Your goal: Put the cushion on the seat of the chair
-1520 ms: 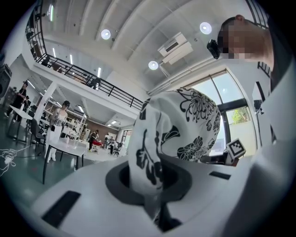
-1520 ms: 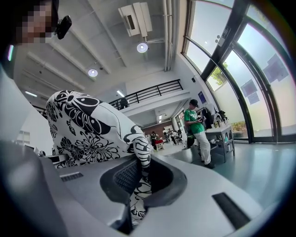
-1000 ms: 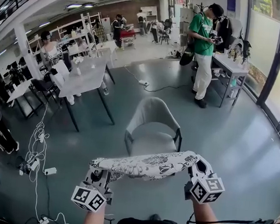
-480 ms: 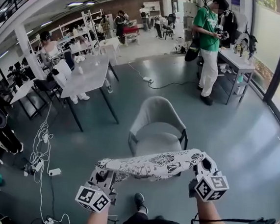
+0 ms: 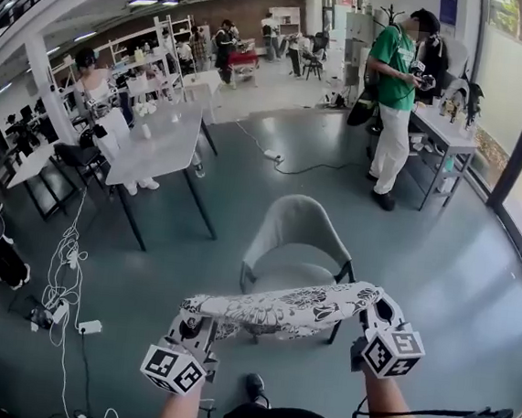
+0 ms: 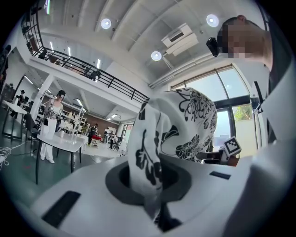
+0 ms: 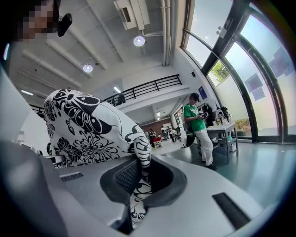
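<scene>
A white cushion with a black flower print (image 5: 279, 308) hangs stretched between my two grippers, just in front of the grey chair (image 5: 291, 229) and partly covering its seat (image 5: 277, 277) in the head view. My left gripper (image 5: 191, 328) is shut on the cushion's left end (image 6: 152, 152). My right gripper (image 5: 378, 311) is shut on its right end (image 7: 92, 125). The chair faces me, its curved back on the far side. Both grippers point level.
A grey table (image 5: 162, 143) stands left of the chair, with cables and power strips (image 5: 89, 327) on the floor. A person in a green shirt (image 5: 392, 106) stands by a table (image 5: 448, 130) at the right windows. More people and shelves fill the far room.
Both grippers have carried the cushion forward towards the chair, which now sits closer and lower in the head view, its seat partly behind the cushion.
</scene>
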A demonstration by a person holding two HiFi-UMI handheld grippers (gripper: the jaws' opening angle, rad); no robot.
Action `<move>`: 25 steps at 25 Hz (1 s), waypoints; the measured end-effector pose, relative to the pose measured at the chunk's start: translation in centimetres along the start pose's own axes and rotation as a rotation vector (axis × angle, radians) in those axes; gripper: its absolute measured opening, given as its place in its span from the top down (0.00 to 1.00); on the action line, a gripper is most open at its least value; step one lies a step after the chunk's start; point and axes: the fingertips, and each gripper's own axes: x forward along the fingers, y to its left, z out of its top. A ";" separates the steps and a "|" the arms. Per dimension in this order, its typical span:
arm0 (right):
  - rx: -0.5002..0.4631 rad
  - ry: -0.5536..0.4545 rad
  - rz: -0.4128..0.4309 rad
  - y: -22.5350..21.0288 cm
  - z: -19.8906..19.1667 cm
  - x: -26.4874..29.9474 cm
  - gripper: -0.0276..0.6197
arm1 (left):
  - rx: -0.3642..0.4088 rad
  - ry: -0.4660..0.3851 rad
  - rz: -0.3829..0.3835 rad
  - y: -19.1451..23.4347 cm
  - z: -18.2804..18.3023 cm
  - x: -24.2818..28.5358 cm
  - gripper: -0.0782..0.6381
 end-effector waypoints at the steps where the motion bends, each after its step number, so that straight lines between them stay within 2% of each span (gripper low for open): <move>1: 0.000 0.004 -0.002 0.1 -0.1 0.8 0.92 | -0.003 0.001 0.000 0.7 0.0 0.5 0.86; 11: 0.001 0.030 -0.031 2.0 -1.2 8.3 0.92 | -0.019 0.023 0.004 7.7 -0.1 4.1 0.87; 25: 0.013 0.083 -0.132 0.9 -2.9 15.0 0.92 | -0.098 0.084 -0.093 13.5 -2.2 10.5 0.87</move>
